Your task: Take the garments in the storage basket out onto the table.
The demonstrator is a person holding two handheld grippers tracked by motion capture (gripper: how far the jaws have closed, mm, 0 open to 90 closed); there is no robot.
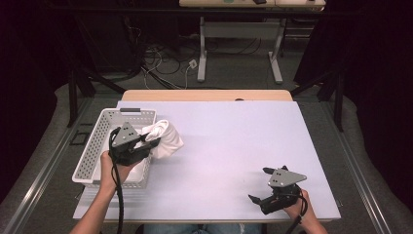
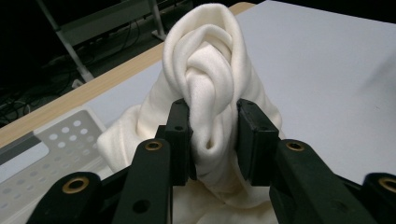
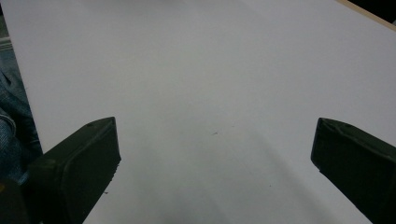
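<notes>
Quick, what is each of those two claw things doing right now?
Left gripper: closed on the white cloth, beside the basket.
Right gripper: open, holding nothing, over the table.

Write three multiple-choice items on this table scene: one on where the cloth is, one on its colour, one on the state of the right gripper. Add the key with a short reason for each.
1. Where is the cloth?
A. flat at the table's middle
B. at the basket's right edge, in the left gripper
C. on the floor

2. What colour is the cloth?
A. white
B. red
C. dark blue

3. How does the right gripper stand?
A. shut on the cloth
B. shut on a cup
C. open, with nothing between its jaws

Key: 1 B, the high view shows the cloth bunched beside the basket's right wall, and the left gripper view shows the jaws pinching it. 2 A, it looks creamy white in both views. 3 C, the right gripper view shows the jaws wide apart over the bare table.
</notes>
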